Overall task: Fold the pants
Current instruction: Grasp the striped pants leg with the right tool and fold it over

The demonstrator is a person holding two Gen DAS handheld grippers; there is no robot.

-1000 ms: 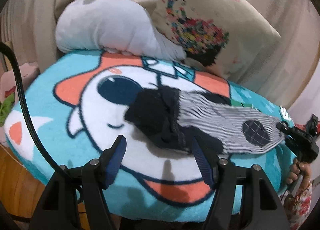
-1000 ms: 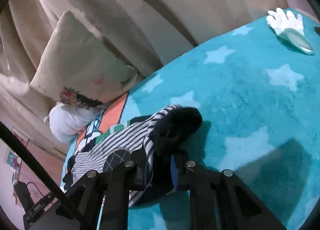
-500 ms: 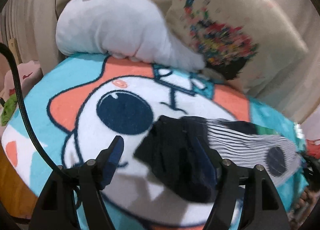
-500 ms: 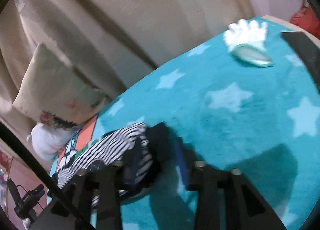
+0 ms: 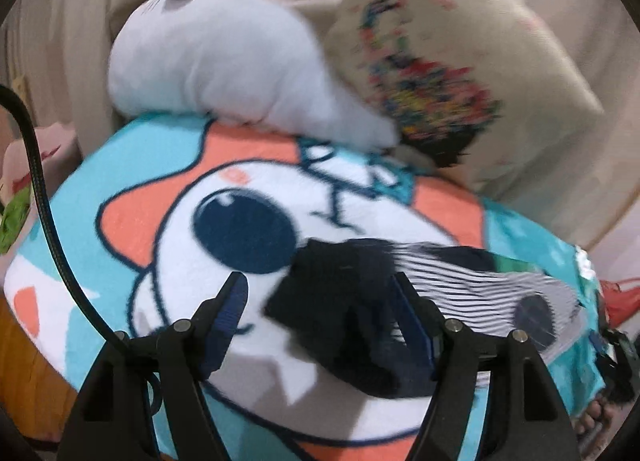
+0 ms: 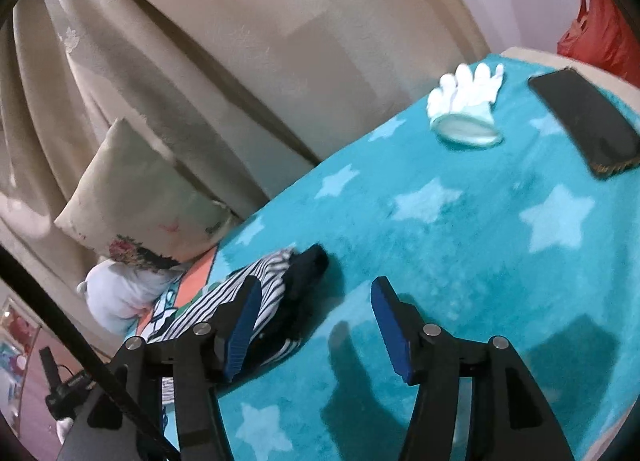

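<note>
Teal fleece blanket (image 6: pixel 460 245) with pale stars fills the right wrist view; only this view shows a white glove (image 6: pixel 468 99) and a black phone (image 6: pixel 584 121) at upper right. Only the left wrist view shows the blanket's cartoon face print (image 5: pixel 244 229), with a grey plush toy (image 5: pixel 240 61) and a printed pillow (image 5: pixel 452 61) above. The pants (image 5: pixel 400 301), striped with dark ends, lie crumpled at lower centre. The left gripper (image 5: pixel 320 317) is spread wide, straddling the dark end. The right gripper (image 6: pixel 316 325) is likewise spread, holding nothing, pants at its left finger.
</note>
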